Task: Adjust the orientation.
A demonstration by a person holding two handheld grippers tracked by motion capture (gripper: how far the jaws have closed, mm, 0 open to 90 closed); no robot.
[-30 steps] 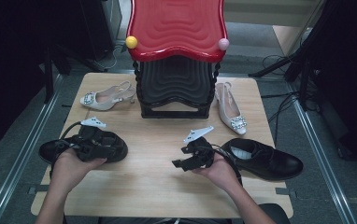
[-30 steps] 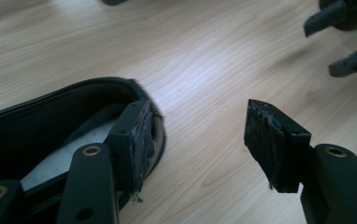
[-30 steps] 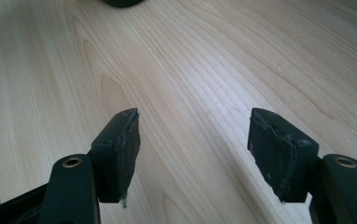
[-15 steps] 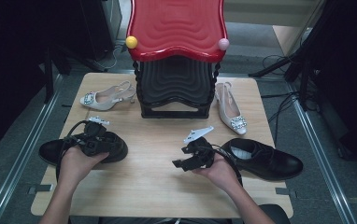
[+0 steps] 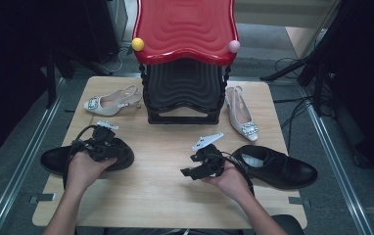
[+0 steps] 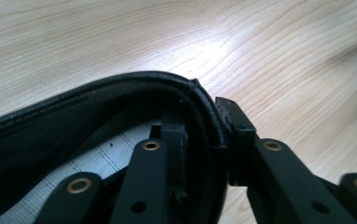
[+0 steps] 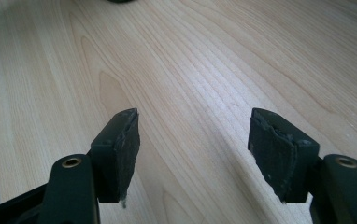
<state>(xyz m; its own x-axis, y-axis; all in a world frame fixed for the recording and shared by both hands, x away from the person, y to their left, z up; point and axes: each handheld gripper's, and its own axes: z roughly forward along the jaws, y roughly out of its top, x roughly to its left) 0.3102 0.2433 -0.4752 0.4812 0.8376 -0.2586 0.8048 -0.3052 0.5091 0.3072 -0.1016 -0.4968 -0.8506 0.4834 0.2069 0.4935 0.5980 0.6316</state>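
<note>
A black leather shoe [image 5: 58,159] lies at the table's left front. My left gripper [image 5: 107,147] sits on its right end. In the left gripper view the shoe's collar [image 6: 50,126] runs between the jaws of the left gripper [image 6: 204,121], one jaw inside the shoe and one outside. These jaws have just been closing and now press on that collar. A second black shoe [image 5: 278,166] lies at the right front. Just left of it, my right gripper [image 5: 192,169] hovers low over bare wood, and the right gripper [image 7: 193,140] stands open with nothing between its pads.
A black stool with a red wavy top [image 5: 185,39] stands at the back middle of the wooden table [image 5: 165,196]. One beige slingback heel [image 5: 109,103] lies to its left and another [image 5: 241,117] to its right. Metal rails run along both table sides.
My left hand has sunk onto the left black shoe and its jaws have closed on the collar. The right hand has stayed put.
</note>
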